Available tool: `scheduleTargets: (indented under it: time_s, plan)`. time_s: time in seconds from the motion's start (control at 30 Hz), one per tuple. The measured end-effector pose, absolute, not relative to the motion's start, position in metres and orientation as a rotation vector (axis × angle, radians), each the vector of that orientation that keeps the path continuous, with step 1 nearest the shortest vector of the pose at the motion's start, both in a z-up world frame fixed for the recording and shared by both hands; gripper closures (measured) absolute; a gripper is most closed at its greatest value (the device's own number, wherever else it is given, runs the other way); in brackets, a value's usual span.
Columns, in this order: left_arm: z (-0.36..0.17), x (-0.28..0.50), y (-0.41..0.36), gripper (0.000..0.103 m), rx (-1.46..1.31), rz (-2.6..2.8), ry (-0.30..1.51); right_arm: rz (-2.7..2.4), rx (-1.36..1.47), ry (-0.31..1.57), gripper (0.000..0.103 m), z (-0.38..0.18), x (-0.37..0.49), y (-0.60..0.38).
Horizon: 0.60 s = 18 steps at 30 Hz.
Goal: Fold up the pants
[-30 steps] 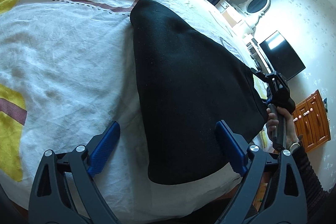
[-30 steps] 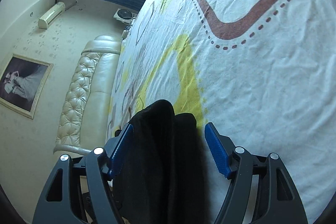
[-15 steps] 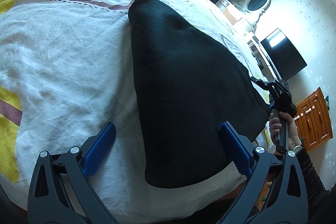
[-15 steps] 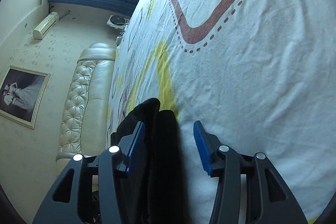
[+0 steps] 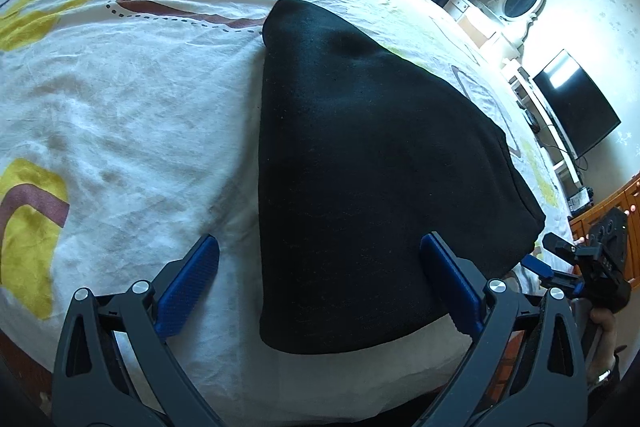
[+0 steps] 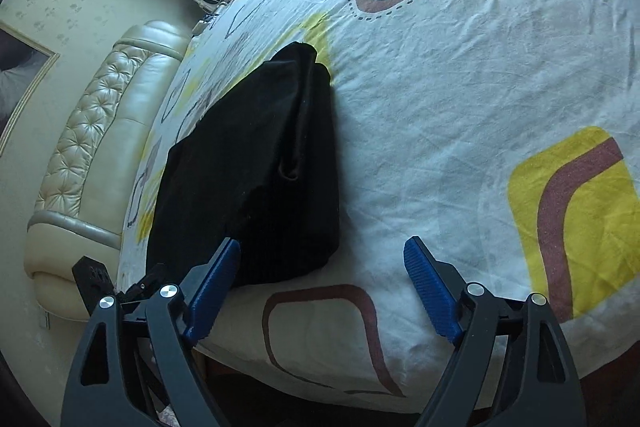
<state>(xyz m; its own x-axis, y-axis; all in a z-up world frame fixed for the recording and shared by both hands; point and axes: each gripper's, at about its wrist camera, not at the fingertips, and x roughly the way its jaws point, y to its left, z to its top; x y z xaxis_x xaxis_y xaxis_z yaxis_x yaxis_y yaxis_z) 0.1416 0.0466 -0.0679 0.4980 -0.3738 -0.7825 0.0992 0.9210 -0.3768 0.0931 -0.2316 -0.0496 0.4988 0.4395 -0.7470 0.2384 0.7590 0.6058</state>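
The black pants (image 5: 360, 155) lie folded in a flat stack on the patterned bed sheet (image 5: 120, 99). My left gripper (image 5: 320, 283) is open and empty, hovering over the near edge of the stack. My right gripper (image 6: 324, 287) is open and empty, drawn back from the pants (image 6: 256, 171), whose layered end faces it near the bed's edge. The right gripper also shows in the left wrist view (image 5: 560, 267) just off the stack's right corner.
A padded cream headboard (image 6: 92, 147) runs along the left of the right wrist view. A black TV (image 5: 576, 107), a white mirror and an orange wooden cabinet (image 5: 600, 223) stand beyond the bed. Dark curtains hang at the window.
My right gripper has let go of the pants' end, opened wide and pulled back toward the bed's edge. My left gripper has stayed open, moving slightly back over the stack.
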Motion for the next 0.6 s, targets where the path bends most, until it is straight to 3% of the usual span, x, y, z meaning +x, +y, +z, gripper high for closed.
scheduleTargets:
  time_s: [0.6]
  plan:
    - [-0.027, 0.062, 0.032, 0.003, -0.085, -0.049, 0.894, 0.076, 0.388, 1.011, 0.02, -0.014, 0.054, -0.171]
